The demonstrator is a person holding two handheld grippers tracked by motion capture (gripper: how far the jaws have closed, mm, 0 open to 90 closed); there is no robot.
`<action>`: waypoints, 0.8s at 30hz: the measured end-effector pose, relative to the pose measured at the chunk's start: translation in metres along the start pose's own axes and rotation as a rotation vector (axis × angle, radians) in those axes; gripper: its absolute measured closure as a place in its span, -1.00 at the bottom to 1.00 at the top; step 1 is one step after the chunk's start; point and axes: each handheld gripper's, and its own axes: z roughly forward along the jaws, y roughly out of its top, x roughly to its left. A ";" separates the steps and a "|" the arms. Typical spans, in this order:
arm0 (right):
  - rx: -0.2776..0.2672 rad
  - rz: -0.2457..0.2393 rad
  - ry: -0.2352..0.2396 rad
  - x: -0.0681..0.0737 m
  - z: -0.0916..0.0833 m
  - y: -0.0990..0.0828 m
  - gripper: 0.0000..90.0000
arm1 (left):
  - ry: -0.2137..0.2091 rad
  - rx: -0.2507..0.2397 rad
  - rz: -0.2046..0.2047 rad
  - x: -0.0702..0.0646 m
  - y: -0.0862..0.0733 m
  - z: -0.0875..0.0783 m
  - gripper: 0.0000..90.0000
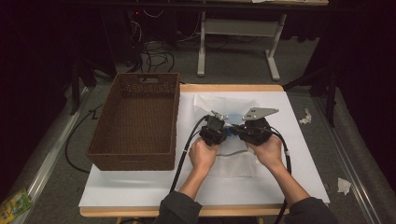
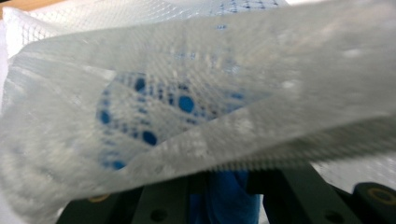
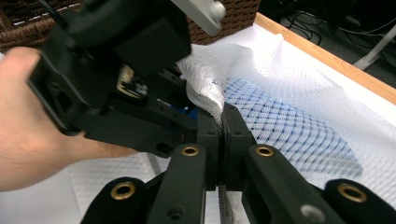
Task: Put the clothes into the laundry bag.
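Dim room. Grey floor (image 1: pixel 233 65); white-legged bench (image 1: pixel 238 28) at far side; cables (image 1: pixel 156 56) far left; paper scraps (image 1: pixel 344 185) right.

White mesh bag (image 2: pixel 233 70), close and blurred, hides the left gripper's jaws.

We hold our left gripper (image 1: pixel 215 129) and right gripper (image 1: pixel 246 129) nose to nose at mid-table, forearms angled inward; the right's jaws are pressed together, the left's jaws sit hidden from us
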 end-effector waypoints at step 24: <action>0.027 0.005 -0.003 -0.001 0.010 -0.006 0.98 | -0.086 0.118 0.051 -0.003 -0.019 0.002 0.02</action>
